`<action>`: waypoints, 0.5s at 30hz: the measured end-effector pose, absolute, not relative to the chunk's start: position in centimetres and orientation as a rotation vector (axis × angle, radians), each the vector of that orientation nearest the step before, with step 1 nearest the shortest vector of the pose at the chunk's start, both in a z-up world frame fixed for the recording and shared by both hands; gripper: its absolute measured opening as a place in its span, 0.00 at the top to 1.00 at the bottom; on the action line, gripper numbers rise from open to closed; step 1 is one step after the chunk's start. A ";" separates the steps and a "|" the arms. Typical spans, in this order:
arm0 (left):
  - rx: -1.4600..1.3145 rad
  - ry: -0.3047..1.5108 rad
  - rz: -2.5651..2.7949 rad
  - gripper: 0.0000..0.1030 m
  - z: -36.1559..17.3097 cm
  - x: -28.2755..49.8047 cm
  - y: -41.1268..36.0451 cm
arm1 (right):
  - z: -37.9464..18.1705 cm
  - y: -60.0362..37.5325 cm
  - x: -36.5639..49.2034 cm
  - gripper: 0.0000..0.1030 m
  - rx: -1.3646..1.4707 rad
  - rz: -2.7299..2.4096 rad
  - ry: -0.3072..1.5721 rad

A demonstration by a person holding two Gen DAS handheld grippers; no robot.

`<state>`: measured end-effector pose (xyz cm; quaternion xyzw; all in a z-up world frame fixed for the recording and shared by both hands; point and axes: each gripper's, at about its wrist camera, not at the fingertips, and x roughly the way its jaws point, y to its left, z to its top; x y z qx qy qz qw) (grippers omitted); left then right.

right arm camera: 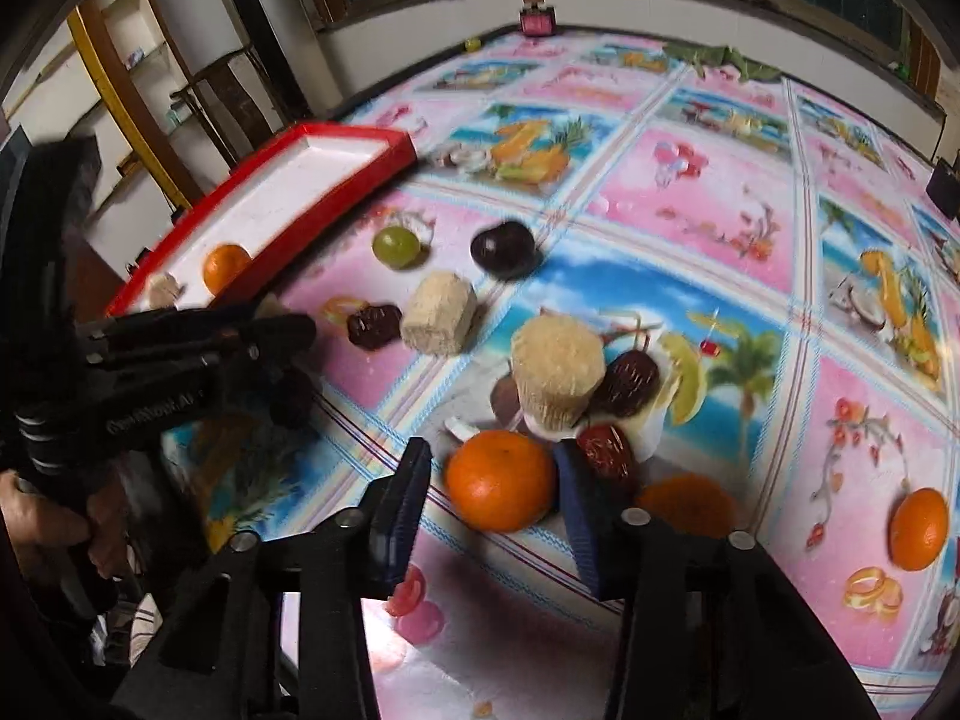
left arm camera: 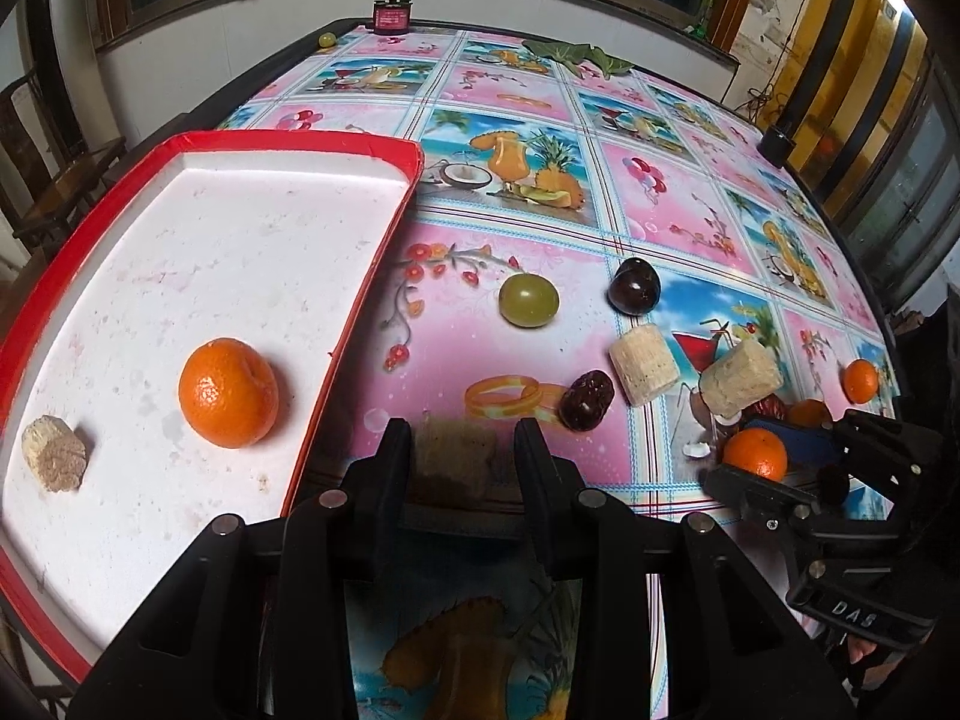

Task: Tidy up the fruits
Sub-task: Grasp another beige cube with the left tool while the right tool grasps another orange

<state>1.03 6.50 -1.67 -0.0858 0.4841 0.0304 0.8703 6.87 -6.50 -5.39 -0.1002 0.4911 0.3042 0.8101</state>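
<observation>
My left gripper [left arm camera: 462, 438] is shut on a tan puffed block [left arm camera: 456, 459] just right of the red tray [left arm camera: 336, 324]. In the tray's white bed lie an orange [left arm camera: 228, 393] and a tan piece [left arm camera: 54, 462]. My right gripper [right arm camera: 492, 459] straddles another orange [right arm camera: 501, 480] on the table. Its right pad touches the fruit, and a thin gap shows at the left pad. Behind it stand a tan cylinder [right arm camera: 558, 381] and two dates [right arm camera: 630, 384]. A green fruit [right arm camera: 395, 246], a dark plum [right arm camera: 503, 249], a tan block [right arm camera: 438, 315] and a date [right arm camera: 373, 327] lie farther back.
Two more oranges [right arm camera: 918, 528] lie to the right of my right gripper, one half hidden behind its finger. The table carries a pink and blue fruit-print cloth [left arm camera: 660, 180]. A red box [left arm camera: 391, 15], a small yellow ball [left arm camera: 326, 39] and green leaves [left arm camera: 576, 54] sit at the far edge.
</observation>
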 end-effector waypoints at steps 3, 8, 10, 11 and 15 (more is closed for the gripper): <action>-0.169 1.014 0.061 0.68 -1.7 0.9 6.4 | -5.4 -6.2 6.4 0.66 -0.243 0.656 1.034; -0.142 1.014 0.065 0.69 -1.7 0.4 6.2 | -5.3 -5.9 6.3 0.66 -0.249 0.661 1.038; -0.100 1.014 0.083 0.74 -1.9 0.4 5.9 | -5.3 -5.8 6.2 0.66 -0.253 0.658 1.034; -0.076 1.013 0.090 0.76 -2.0 0.4 5.8 | -5.3 -5.8 6.2 0.66 -0.251 0.657 1.033; -0.056 0.999 0.086 0.76 -2.1 0.3 5.6 | -5.2 -5.8 6.1 0.66 -0.233 0.663 1.028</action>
